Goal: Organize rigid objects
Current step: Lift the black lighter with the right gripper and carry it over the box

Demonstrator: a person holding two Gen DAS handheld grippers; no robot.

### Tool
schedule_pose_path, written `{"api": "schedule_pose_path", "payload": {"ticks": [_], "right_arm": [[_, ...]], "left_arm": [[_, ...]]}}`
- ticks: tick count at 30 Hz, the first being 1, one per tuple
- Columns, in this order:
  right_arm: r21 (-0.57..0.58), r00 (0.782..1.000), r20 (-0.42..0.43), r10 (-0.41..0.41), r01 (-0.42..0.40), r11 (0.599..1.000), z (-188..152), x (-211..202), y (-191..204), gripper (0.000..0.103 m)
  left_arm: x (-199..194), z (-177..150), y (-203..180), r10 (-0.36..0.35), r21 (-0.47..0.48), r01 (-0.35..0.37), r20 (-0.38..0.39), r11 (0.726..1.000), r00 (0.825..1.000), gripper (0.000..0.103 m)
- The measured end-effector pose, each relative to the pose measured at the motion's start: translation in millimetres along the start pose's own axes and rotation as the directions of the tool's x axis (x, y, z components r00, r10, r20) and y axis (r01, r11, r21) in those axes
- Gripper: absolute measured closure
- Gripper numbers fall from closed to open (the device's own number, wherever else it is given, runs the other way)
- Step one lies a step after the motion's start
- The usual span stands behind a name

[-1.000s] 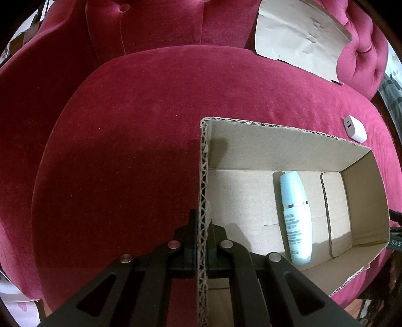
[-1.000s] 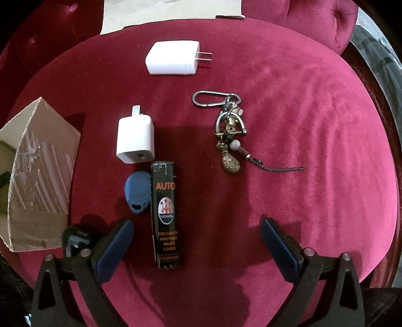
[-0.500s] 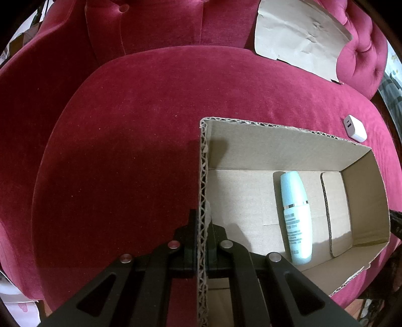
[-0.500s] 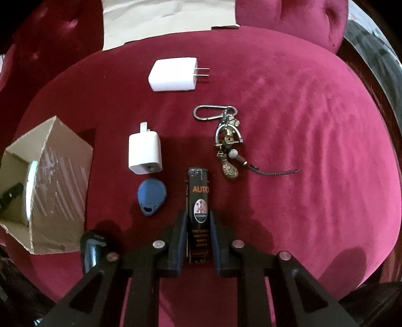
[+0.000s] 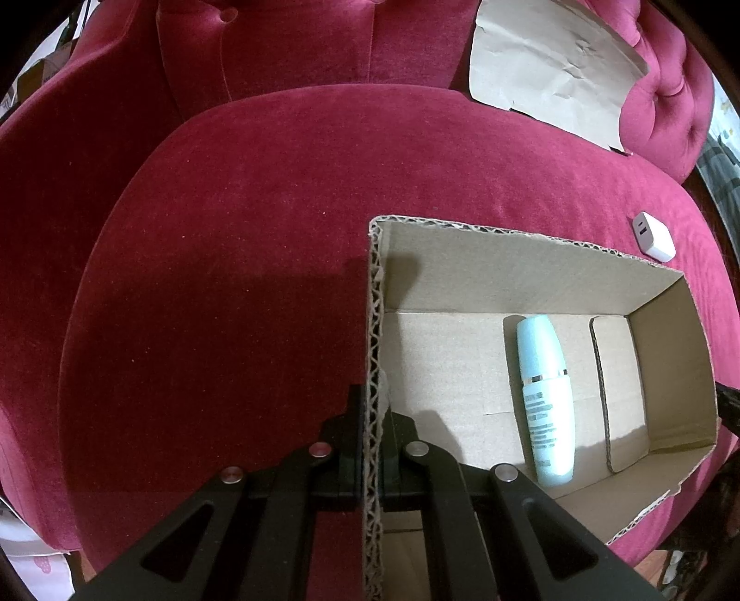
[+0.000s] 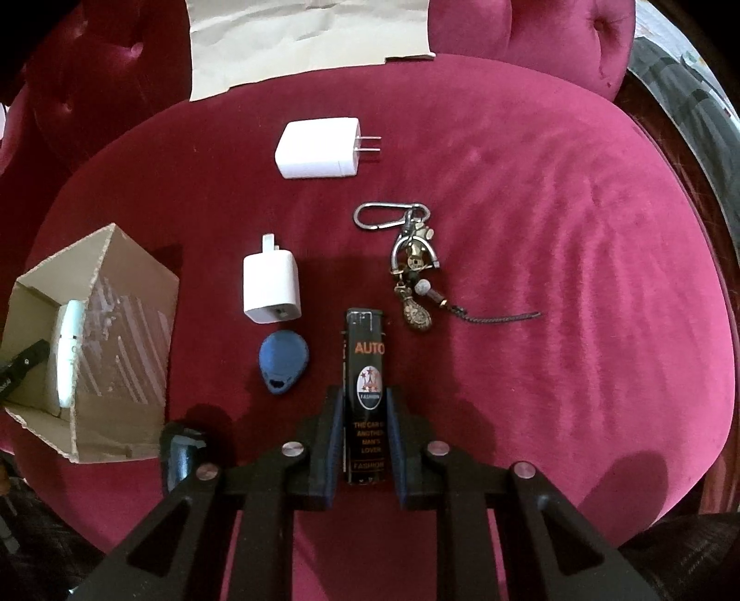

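In the right wrist view my right gripper (image 6: 365, 402) is shut on a black lighter (image 6: 365, 365) printed "AUTO", which lies lengthwise between the blue pads on the red velvet seat. Left of it lie a blue key fob (image 6: 283, 363) and a small white charger (image 6: 273, 286). A larger white plug adapter (image 6: 319, 148) sits farther back, and a brass keychain (image 6: 414, 263) lies to the right. In the left wrist view my left gripper (image 5: 373, 416) is shut on the left wall of the open cardboard box (image 5: 462, 259). A pale blue bottle (image 5: 545, 397) lies inside the box.
The box (image 6: 125, 323) stands at the left edge of the right wrist view, with a dark glossy object (image 6: 180, 450) just below it. Brown paper (image 6: 310, 41) leans on the tufted backrest. The seat's right half is bare velvet. The small charger (image 5: 653, 236) shows beyond the box.
My right gripper closed from wide open onto the black lighter and shifted so the lighter sits centred between its pads. The left gripper and the box stayed still.
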State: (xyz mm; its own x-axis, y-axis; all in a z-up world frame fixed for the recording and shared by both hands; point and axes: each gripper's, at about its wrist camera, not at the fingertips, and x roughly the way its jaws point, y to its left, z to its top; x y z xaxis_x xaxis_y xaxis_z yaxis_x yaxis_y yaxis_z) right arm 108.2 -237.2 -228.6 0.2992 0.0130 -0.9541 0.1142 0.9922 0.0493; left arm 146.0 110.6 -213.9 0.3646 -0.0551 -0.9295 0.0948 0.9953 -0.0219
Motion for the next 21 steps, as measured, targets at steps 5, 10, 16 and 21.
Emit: {"api": "schedule_pose_path", "payload": {"ticks": [5, 10, 16, 21], "right_arm": [[-0.005, 1.0, 0.007, -0.004, 0.004, 1.0, 0, -8, -1, 0.084], [-0.008, 1.0, 0.018, 0.003, -0.003, 1.0, 1, -21, 3, 0.084], [-0.026, 0.999, 0.036, 0.01, -0.009, 1.0, 6, -41, 8, 0.084], [-0.039, 0.999, 0.053, 0.01, -0.008, 0.999, 9, -55, 13, 0.084]], "left_arm": [[0, 0, 0, 0.001, 0.0, -0.001, -0.001, 1.0, 1.0, 0.1], [0, 0, 0, -0.002, -0.003, 0.002, -0.001, 1.0, 1.0, 0.1], [0, 0, 0, -0.001, -0.001, 0.001, -0.002, 1.0, 1.0, 0.1], [0, 0, 0, -0.002, -0.001, 0.002, -0.002, 1.0, 1.0, 0.1]]}}
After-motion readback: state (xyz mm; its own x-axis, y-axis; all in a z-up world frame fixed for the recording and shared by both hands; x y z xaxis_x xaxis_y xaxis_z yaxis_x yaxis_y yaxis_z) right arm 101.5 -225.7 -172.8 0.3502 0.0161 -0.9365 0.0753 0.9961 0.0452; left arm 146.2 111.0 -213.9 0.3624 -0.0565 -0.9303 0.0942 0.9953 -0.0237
